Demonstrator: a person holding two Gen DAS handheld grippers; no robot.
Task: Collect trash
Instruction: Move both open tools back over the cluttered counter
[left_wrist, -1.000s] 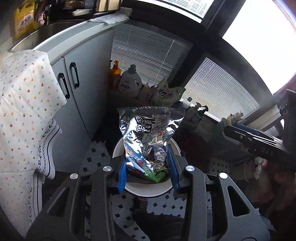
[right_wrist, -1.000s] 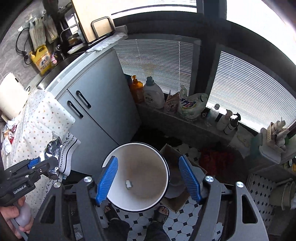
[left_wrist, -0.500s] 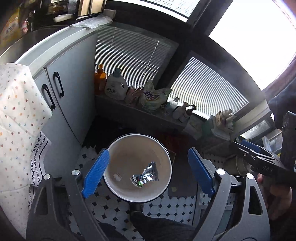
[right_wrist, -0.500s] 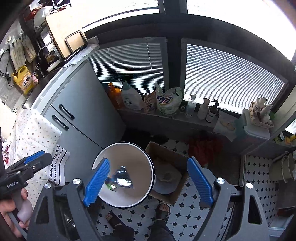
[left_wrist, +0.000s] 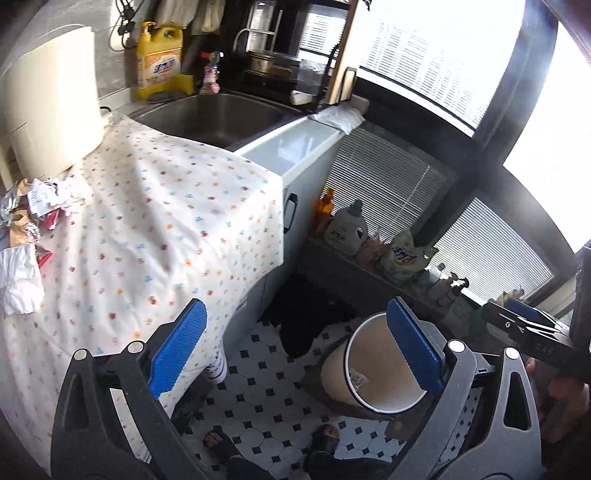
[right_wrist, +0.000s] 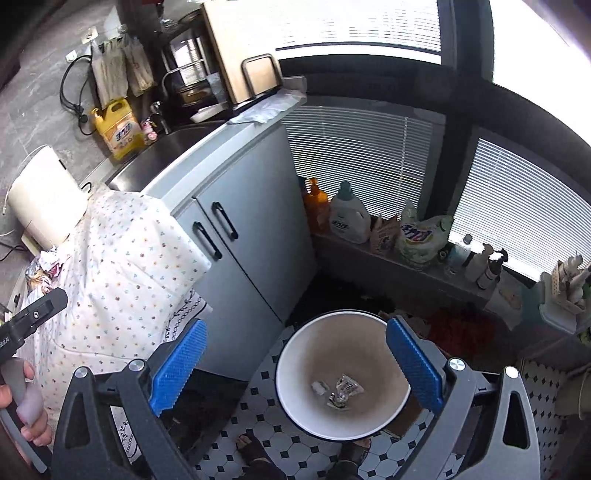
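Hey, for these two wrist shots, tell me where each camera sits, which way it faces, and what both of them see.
Left wrist: on the left gripper, angled down over the cloth-covered table with wrappers at its far left; jaws opening, nothing between; the right gripper and sandalled feet show.
Right wrist: on the right gripper, looking down into the bin holding a foil wrapper; jaws opening, empty; the left gripper and its hand show.
Shared: bin, table, sink cabinet, tiled floor.

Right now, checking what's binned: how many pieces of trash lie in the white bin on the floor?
2: a crumpled foil wrapper at the bottom of the bin, and a small white scrap just left of it. Something smaller may be hidden.
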